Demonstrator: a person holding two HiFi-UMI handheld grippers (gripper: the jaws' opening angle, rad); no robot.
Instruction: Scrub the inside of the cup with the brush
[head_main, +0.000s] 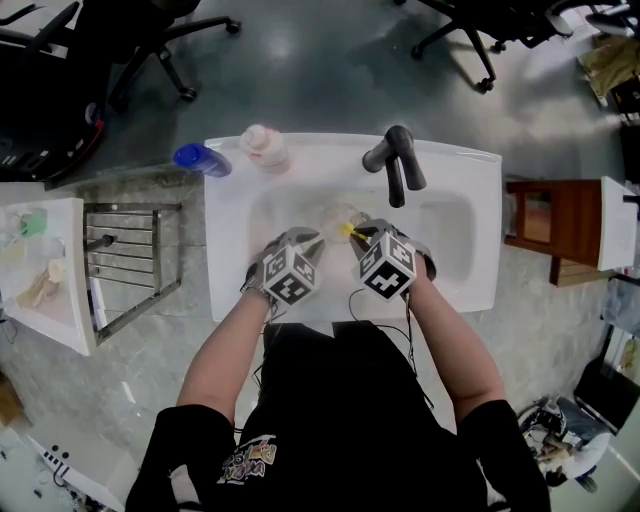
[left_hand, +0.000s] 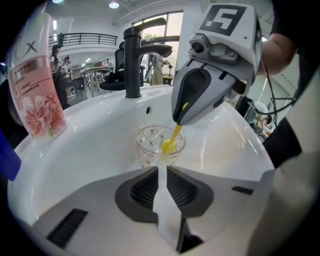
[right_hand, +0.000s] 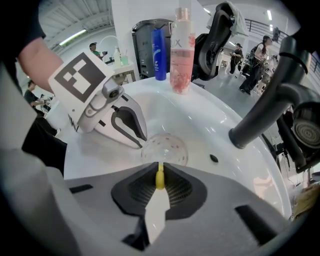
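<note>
Closest to my head camera are two bare forearms, reaching over the near edge of one white sink (head_main: 232, 200). I count two grippers, one clear cup (left_hand: 152, 145), one yellow brush (left_hand: 170, 141), one black faucet (head_main: 397, 160) and two bottles: the blue bottle (head_main: 200, 159) and the pink bottle (head_main: 264, 147), both on the far left rim, well apart from the work.

My left gripper (left_hand: 161, 167) has its jaws pinched on the cup's near wall, at the middle of the basin. My right gripper (right_hand: 159, 172) is clamped on the brush handle.

Bare white basin lies open to the left and right of the cup. The faucet spout overhangs just beyond it.

Only the left gripper view shows the brush head down inside the cup (the head view hides most of the cup behind both marker cubes). The right gripper view shows the handle seated between its pads. No view tells me whether the cup touches the basin floor.
</note>
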